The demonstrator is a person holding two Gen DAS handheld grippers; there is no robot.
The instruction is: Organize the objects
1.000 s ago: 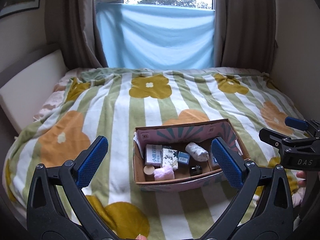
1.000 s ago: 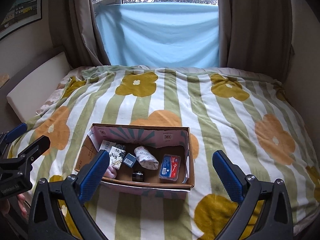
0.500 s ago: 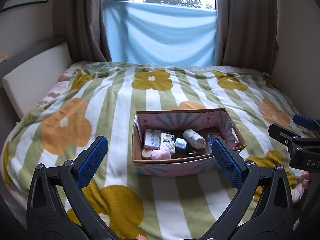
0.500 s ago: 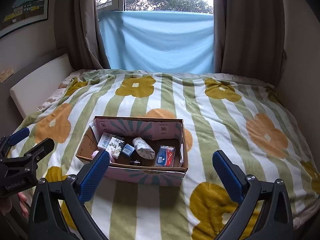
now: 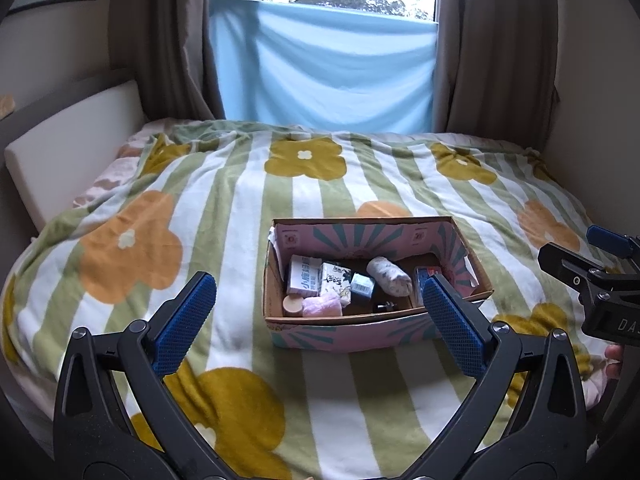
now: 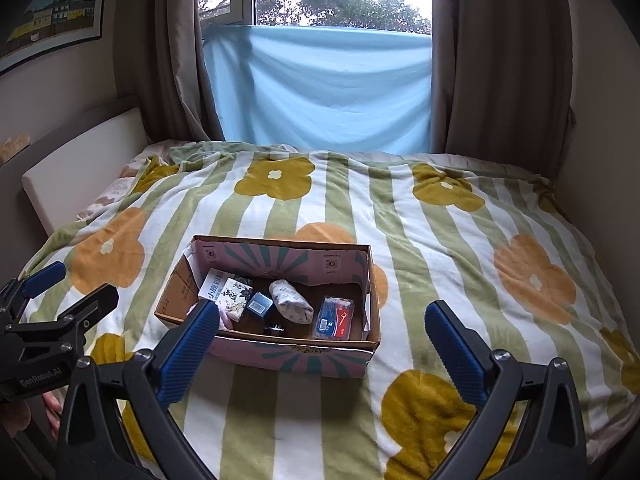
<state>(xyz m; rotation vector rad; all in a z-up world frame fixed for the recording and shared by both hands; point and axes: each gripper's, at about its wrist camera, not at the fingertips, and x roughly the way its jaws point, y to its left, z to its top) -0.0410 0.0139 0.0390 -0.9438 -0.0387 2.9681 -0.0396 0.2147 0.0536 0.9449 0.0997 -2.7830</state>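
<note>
Cardboard box (image 5: 348,330), pink-and-teal printed, open-topped, resting on the flowered striped blanket (image 5: 224,216) of the bed, at 12 o'clock from both grippers. Contents, seen from the left wrist view: white carton (image 5: 304,276) at the box's 9 o'clock; patterned packet (image 5: 335,284) just beside it; small dark blue box (image 5: 362,289); rolled white cloth (image 5: 390,274) near centre; round tan lid (image 5: 293,306) and pink soft item (image 5: 322,307) at 7 o'clock; red-and-blue blister pack (image 6: 334,317) at 3 o'clock. Left gripper (image 5: 320,312): jaws released, spread wide, empty, short of the box. Right gripper (image 6: 322,334): jaws released, spread wide, empty, near the box's front wall.
</note>
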